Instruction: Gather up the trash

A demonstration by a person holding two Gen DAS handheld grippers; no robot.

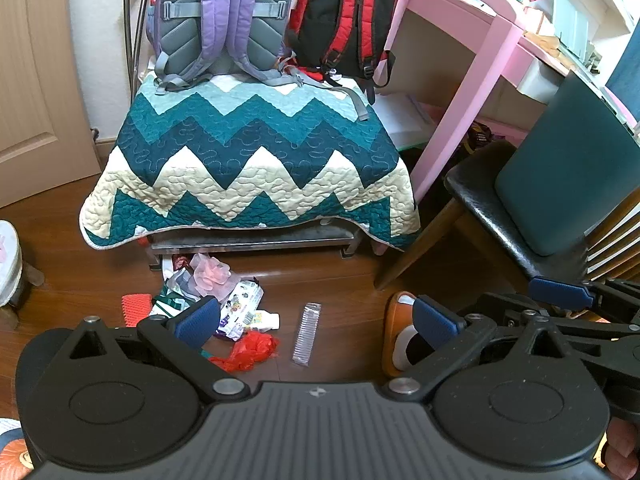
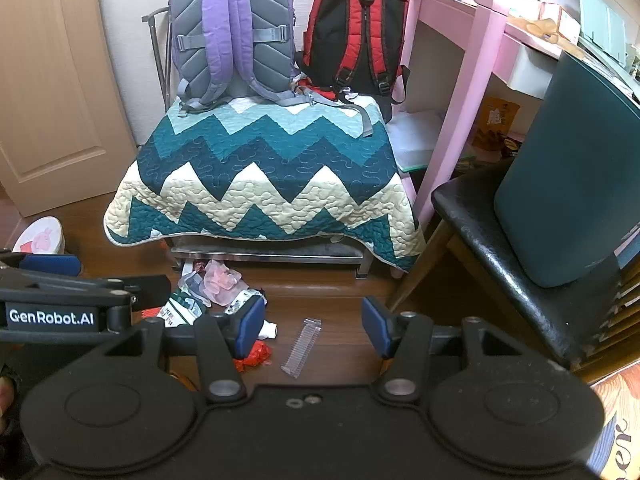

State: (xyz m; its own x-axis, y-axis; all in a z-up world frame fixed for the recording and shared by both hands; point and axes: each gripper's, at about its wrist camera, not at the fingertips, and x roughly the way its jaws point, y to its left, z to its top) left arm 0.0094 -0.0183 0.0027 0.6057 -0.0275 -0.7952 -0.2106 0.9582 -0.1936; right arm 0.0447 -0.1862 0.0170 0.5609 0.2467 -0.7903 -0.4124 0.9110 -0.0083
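Jaws are gaping empty on left gripper (image 1: 316, 318) and right gripper (image 2: 314, 322); I'd be lowering one squarely astride the clear plastic strip (image 2: 301, 348), avoiding the red wrapper (image 2: 253, 356).

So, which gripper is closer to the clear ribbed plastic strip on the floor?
It is hard to say. The clear strip lies ahead between the open fingers of both the left gripper and the right gripper, neither touching it.
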